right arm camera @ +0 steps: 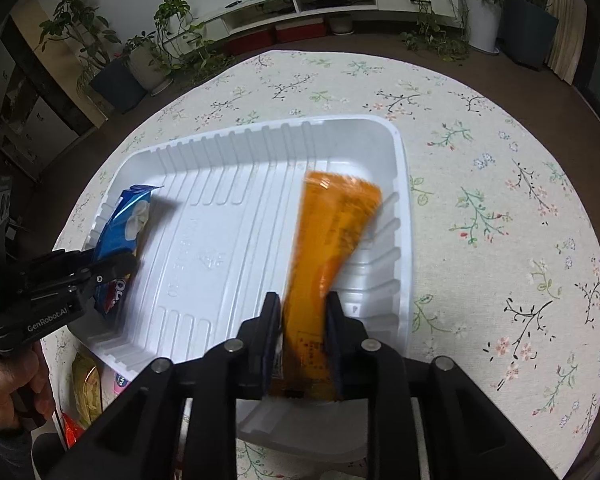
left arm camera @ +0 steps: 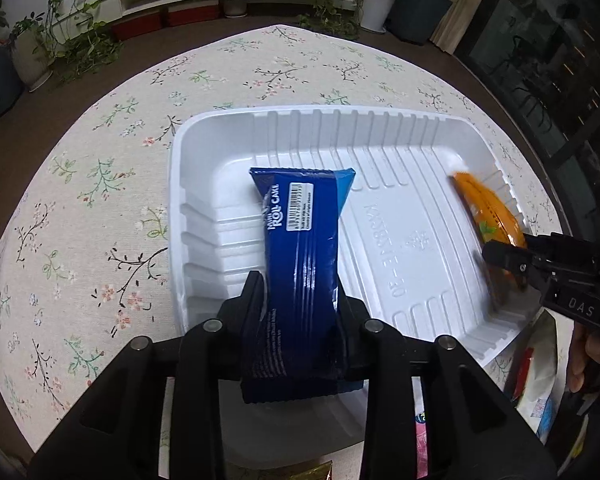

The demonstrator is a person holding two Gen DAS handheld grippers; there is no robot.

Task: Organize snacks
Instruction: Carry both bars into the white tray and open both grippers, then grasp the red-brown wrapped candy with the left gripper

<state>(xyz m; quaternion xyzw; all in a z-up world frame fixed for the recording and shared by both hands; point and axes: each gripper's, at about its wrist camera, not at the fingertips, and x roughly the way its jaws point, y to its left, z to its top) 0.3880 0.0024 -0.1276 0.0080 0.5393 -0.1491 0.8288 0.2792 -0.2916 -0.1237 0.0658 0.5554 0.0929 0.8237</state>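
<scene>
We are lowering the blue roll cake packet [left arm camera: 300,256] and the orange snack packet [right arm camera: 328,248] into opposite ends of the white tray [left arm camera: 380,128]. The left gripper [left arm camera: 296,300] is bracketing the blue one; the right gripper [right arm camera: 302,320], blurred, seems to be loosening around the orange. Next we should be opening fully and lifting clear.

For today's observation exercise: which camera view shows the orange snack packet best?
The right wrist view: the orange snack packet fills the middle, running from between the right gripper fingers into the white tray. The left wrist view shows it only small and blurred at the tray's far side.
</scene>
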